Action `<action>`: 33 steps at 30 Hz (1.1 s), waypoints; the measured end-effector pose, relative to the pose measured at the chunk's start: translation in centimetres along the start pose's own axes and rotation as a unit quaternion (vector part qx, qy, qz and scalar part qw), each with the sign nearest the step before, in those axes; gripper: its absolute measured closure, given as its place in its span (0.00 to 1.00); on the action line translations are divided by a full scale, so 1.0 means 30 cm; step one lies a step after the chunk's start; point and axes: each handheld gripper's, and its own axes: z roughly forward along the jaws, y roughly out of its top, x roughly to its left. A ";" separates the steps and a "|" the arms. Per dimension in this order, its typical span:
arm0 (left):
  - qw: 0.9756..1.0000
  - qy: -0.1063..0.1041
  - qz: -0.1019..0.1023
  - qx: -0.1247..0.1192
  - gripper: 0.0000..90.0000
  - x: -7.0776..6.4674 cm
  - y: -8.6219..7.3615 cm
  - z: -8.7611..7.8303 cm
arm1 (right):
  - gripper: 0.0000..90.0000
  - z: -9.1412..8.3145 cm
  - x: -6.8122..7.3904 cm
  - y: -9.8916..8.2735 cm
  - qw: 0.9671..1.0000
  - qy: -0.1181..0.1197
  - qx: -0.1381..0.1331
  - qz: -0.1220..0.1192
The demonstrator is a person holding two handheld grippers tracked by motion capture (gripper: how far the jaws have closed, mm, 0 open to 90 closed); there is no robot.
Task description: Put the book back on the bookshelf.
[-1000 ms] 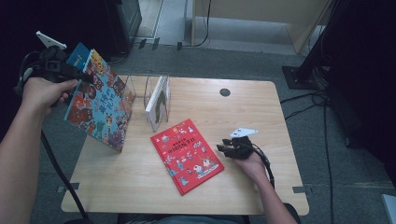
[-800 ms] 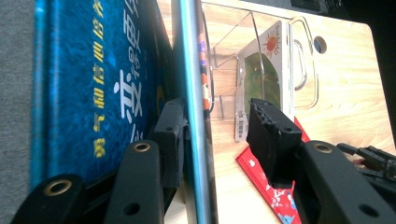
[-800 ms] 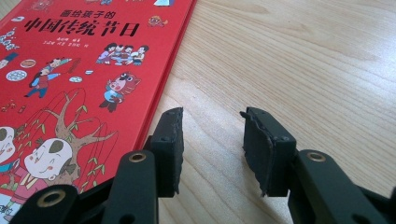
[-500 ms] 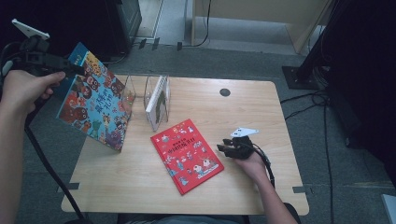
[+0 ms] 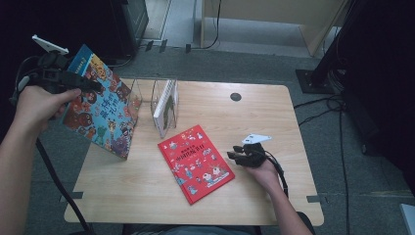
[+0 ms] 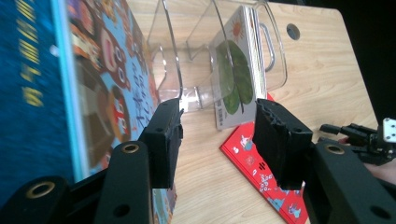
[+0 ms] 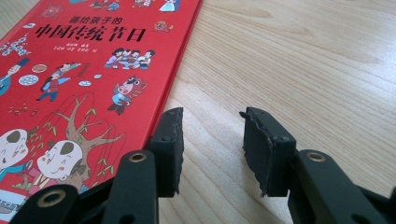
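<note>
A blue picture book [image 5: 100,115] stands tilted at the table's left side, its lower corner on the wood beside the clear rack [image 5: 147,100]. My left gripper [image 5: 93,85] is at the book's top corner. Its jaws have just been opening, and in the left gripper view the gripper [image 6: 217,121] has nothing between its pads. There the blue book [image 6: 88,93] lies outside the left jaw. A red picture book [image 5: 195,161] lies flat mid-table. My right gripper [image 5: 239,152] rests open on the wood just right of the red book [image 7: 84,74]; only bare table shows between its jaws [image 7: 212,126].
The clear rack [image 6: 187,70] has upright dividers, and one slot holds a thin book with a green leaf cover [image 6: 233,74]. A round cable hole [image 5: 236,97] sits near the table's far edge. Cables and dark equipment stand on the floor around the table [image 5: 274,127].
The left hand swung out to the left with the blue book's top, then came back toward the rack. Its jaws came off the book's top edge. The right hand stayed put.
</note>
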 end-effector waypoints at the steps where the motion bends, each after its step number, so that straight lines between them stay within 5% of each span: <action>1: 1.000 0.000 0.001 0.002 0.57 -0.002 -0.005 0.004 | 0.64 -0.001 0.001 0.000 1.000 0.001 0.000 0.000; 7: 1.000 -0.005 0.003 0.006 0.57 -0.020 -0.052 0.042 | 0.65 -0.013 0.006 -0.004 1.000 0.000 -0.010 -0.006; 9: 1.000 -0.024 -0.004 0.003 0.56 -0.027 -0.071 0.052 | 0.65 -0.016 0.007 -0.004 1.000 -0.001 -0.011 -0.005; 15: 1.000 -0.019 0.021 0.005 0.56 -0.077 -0.120 0.093 | 0.65 -0.020 0.016 -0.007 1.000 0.003 -0.012 -0.006; 24: 0.998 -0.040 0.050 0.011 0.59 -0.129 -0.198 0.177 | 0.67 -0.023 0.021 -0.019 1.000 0.007 -0.015 -0.004; 33: 0.998 -0.035 0.055 0.024 0.64 -0.160 -0.274 0.263 | 0.70 -0.015 0.017 -0.021 1.000 0.008 -0.022 0.000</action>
